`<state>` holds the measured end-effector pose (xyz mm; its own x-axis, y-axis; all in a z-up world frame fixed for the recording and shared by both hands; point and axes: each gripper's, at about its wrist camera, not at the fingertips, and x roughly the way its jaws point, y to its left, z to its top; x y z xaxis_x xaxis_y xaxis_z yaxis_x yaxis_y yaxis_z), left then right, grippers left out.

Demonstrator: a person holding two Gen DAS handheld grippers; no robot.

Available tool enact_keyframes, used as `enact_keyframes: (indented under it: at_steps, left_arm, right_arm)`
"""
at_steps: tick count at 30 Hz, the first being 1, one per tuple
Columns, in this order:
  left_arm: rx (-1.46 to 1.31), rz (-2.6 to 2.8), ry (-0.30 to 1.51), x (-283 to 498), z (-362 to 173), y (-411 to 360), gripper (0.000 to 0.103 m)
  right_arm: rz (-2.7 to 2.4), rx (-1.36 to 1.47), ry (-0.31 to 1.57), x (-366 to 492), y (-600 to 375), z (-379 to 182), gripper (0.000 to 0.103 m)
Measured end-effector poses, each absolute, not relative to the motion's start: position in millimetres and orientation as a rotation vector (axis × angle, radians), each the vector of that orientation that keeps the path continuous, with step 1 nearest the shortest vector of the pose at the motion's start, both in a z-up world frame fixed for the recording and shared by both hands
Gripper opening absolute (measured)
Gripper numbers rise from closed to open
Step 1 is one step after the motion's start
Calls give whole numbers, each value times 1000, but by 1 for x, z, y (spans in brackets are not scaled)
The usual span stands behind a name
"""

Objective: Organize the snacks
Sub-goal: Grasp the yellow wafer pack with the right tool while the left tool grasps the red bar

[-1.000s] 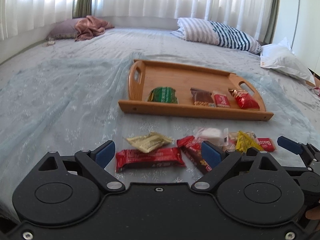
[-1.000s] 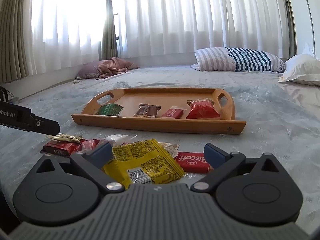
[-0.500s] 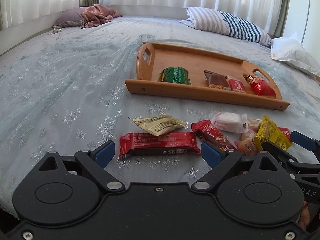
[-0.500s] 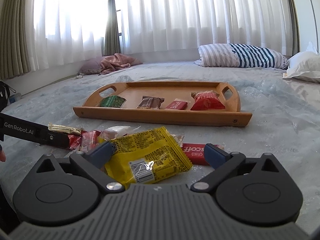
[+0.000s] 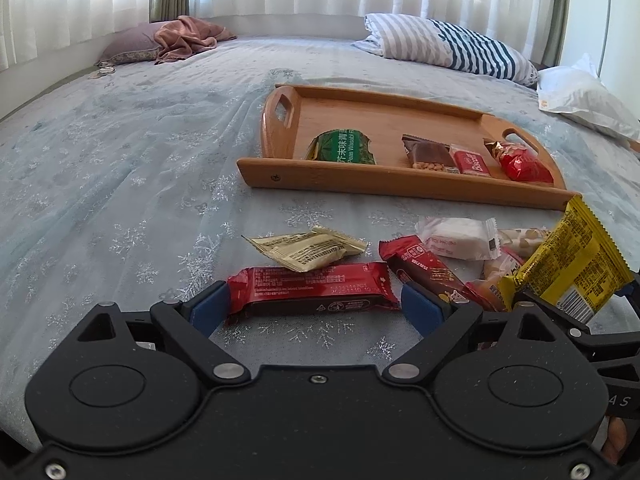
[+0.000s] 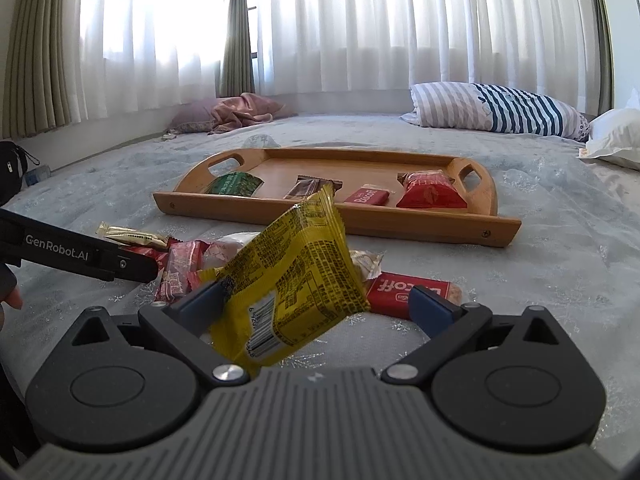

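Your left gripper (image 5: 314, 308) is spread around the long red bar (image 5: 312, 294). Your right gripper (image 6: 316, 308), spread, carries the tilted yellow packet (image 6: 292, 276). Both sit on the snowflake-print bedspread (image 5: 120, 184); curtains behind. The wooden tray (image 6: 420, 222) holds a "Biscoff" pack (image 6: 367, 196).

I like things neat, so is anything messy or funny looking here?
Yes. The yellow packet is tipped up on edge between the right gripper's wide-apart fingers, not lying flat. The loose snacks in front of the wooden tray overlap in a jumble, while the four inside sit in a neat row.
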<state>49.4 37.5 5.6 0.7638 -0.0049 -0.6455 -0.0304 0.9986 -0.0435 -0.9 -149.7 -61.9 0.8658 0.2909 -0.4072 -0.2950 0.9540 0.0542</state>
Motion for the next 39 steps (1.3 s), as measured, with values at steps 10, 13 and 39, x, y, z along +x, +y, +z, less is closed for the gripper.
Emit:
enact_keyframes:
  at_steps: [10, 13, 39]
  left_arm:
    - [-24, 1, 696, 49, 5, 34, 79]
    - [-12, 8, 691, 47, 5, 33, 71]
    - [0, -8, 648, 16, 28, 32, 64]
  right_arm:
    - [317, -3, 421, -1, -152, -63, 103]
    - [319, -1, 420, 0, -152, -64, 103]
    - [299, -123, 405, -18, -135, -49, 102]
